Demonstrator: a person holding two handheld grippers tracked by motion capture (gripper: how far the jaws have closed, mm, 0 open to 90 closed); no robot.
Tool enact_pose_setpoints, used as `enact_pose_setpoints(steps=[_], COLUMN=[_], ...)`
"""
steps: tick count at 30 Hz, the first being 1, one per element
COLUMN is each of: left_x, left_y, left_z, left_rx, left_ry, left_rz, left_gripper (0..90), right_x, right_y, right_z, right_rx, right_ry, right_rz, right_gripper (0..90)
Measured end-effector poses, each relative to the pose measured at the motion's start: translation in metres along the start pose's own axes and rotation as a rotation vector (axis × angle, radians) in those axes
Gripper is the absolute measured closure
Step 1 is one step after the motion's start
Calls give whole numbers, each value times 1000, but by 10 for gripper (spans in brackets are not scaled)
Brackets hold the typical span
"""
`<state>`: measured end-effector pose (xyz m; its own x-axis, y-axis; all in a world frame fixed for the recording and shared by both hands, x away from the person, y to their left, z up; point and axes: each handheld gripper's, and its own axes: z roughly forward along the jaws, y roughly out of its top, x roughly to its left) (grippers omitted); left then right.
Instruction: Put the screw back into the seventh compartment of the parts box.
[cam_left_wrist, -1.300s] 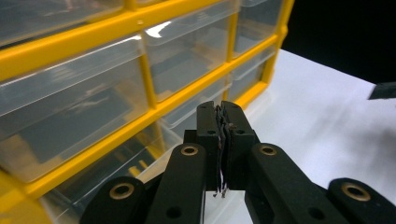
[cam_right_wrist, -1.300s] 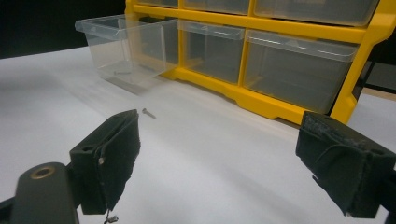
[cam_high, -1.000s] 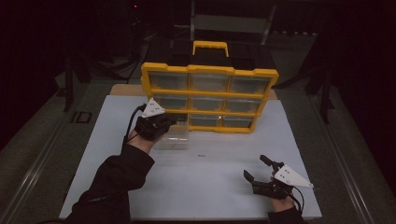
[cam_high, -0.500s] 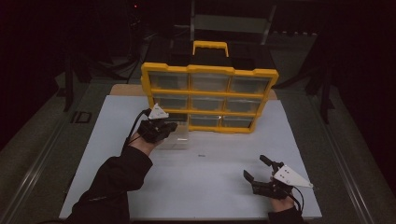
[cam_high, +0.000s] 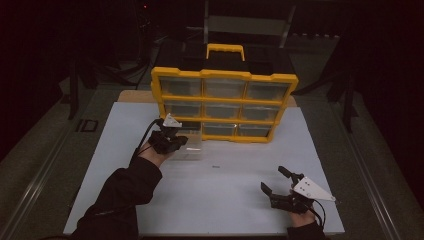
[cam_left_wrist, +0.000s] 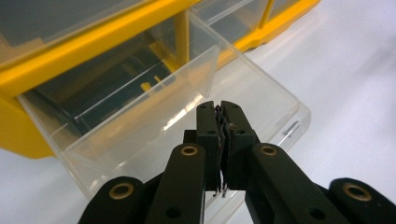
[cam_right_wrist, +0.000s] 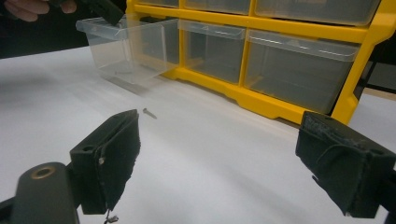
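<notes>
The clear drawer (cam_left_wrist: 187, 116) stood pulled partway out of the bottom-left slot of the yellow organizer (cam_high: 225, 102), its front end over the white table (cam_high: 225, 200), and the left gripper (cam_left_wrist: 221, 114) had its jaws pressed together on the drawer's front wall. A small screw (cam_right_wrist: 149, 112) lay on the table just near of the drawer. The right gripper (cam_high: 281, 182) rested at the near right, well apart from the organizer, jaws spread wide and holding nothing.
</notes>
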<state>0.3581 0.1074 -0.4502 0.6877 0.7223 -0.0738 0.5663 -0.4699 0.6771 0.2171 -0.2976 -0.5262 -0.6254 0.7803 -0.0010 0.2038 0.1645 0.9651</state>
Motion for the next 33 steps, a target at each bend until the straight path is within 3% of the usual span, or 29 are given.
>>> enact_pose_setpoints(steps=[3, 7, 16, 23, 28, 33], left_x=[1, -2, 1, 3, -2, -7], left_y=[0, 1, 4, 6, 8, 9], left_z=[2, 6, 9, 2, -5, -8], left_rx=[21, 29, 43, 3, -13, -27], left_ry=[-1, -1, 22, 19, 4, -17], left_rz=[-11, 8, -13, -46, -39, -3], left_gripper=[861, 856, 856, 620, 435, 259], right_x=[0, 0, 0, 0, 0, 0], right_y=[0, 0, 0, 0, 0, 0], right_z=[0, 0, -1, -1, -1, -1], right_rx=[1, -1, -1, 0, 1, 1], right_ry=[1, 0, -2, -3, -3, -3], right_rz=[-3, -2, 0, 1, 1, 1], right_gripper=[135, 135, 136, 135, 135, 135])
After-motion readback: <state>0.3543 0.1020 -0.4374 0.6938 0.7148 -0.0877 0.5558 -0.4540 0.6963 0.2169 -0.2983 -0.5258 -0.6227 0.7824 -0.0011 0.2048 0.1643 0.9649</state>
